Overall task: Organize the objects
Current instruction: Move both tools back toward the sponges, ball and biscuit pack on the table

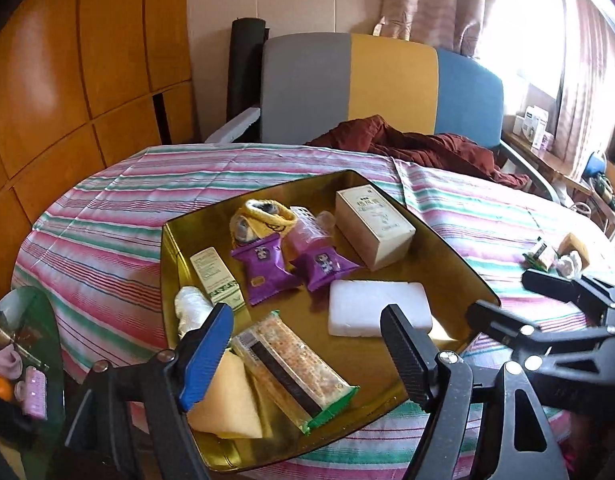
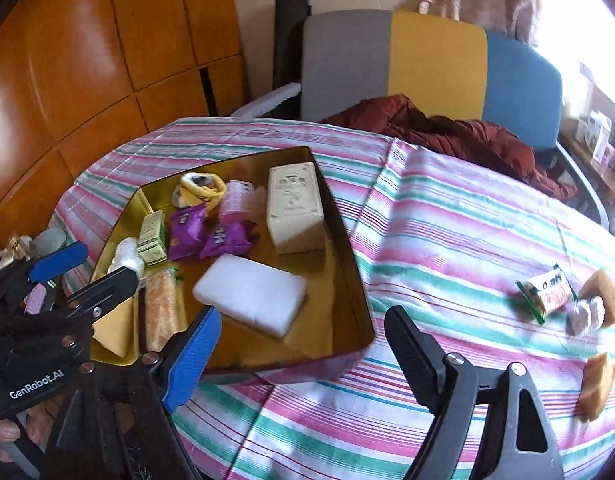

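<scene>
Both grippers empty, jaws standing wide, nothing between the pads.

Left gripper [image 1: 307, 356] hanging over the near end of the gold tray [image 1: 447, 240], a long snack bar [image 1: 291, 372] lying right under the gap, its long axis running away from the jaws and slightly across them. Already in the tray: a white block [image 1: 379, 314] just beyond the right finger, two purple packets [image 1: 263, 268], a cream box [image 1: 373, 232], a green box [image 1: 217, 280].

Right gripper [image 2: 299, 356] over the striped cloth [image 2: 447, 220], just off the tray's near corner. Still loose on the cloth, well off to the right of these jaws: a green packet [image 2: 545, 292], a foil-wrapped piece [image 2: 583, 314] touching it, a tan block [image 2: 601, 296] behind, and another tan block [image 2: 597, 386] nearer, lying close beside the right finger's side.

Likely next: fetching one of those strays. Right hand plainly nearer; left would have to cross the tray. Nearest tan block stands with its long axis roughly along the jaw line, so probably a swing rightward and a slight roll to bring the pads across its narrow sides.
</scene>
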Demonstrator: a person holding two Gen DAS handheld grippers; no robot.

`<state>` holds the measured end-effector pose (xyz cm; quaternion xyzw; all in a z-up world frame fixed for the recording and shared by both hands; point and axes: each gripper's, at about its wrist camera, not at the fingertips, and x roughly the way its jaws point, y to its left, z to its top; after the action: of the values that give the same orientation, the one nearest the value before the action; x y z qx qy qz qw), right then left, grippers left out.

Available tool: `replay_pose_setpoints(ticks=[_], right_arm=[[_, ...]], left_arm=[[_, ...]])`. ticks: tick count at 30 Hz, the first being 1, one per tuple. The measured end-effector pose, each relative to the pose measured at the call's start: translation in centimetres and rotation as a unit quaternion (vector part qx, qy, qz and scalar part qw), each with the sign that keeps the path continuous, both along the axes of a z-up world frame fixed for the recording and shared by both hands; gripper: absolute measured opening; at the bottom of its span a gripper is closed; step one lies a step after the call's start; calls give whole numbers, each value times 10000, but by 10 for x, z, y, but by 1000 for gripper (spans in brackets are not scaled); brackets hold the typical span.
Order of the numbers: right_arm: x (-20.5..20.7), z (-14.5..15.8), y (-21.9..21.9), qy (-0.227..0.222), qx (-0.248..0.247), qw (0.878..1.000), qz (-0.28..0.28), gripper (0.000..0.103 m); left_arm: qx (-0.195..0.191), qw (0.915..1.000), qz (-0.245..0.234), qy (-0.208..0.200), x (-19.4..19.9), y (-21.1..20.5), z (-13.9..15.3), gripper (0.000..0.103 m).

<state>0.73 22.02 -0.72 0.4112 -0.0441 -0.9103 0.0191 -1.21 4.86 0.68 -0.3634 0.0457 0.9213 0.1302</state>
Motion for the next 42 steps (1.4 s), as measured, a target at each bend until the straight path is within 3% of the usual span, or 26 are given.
replay_pose_setpoints(ticks=[2,8,14,19,26,29,31,36,42], right_arm=[[4,0,14,0,-6,9999,-148,103],[14,7,70,-31,54,9971,-762,103],[38,19,153,-51,92,9848,-1734,103],[68,30,228,-17,5,9632,-2688,103],[109,15,311,55,-883,9177,-3873,103],[120,5,328,227,-1616,9000,-4041,103],[123,6,328,345,-1730,8935,-4129,103],[127,3,331,469,-2027,8851,-4163,103],[122,-4,333,364,-2206,8845,-4095,103]], left_arm=[[-34,10000,-39,-32,0,3,-2,77],[-51,9997,-211,-102,1,12,-5,77],[-27,9986,-482,-196,1,24,-8,77],[-36,9976,-671,-192,-3,38,-5,77],[-93,9945,-1033,-108,-5,70,3,77],[-165,9923,-1228,-92,-6,88,5,77],[-202,9908,-1333,-90,-7,99,5,78],[-259,9861,-1630,-164,-11,134,2,78],[-325,9790,-1996,-260,-8,172,-4,78]])
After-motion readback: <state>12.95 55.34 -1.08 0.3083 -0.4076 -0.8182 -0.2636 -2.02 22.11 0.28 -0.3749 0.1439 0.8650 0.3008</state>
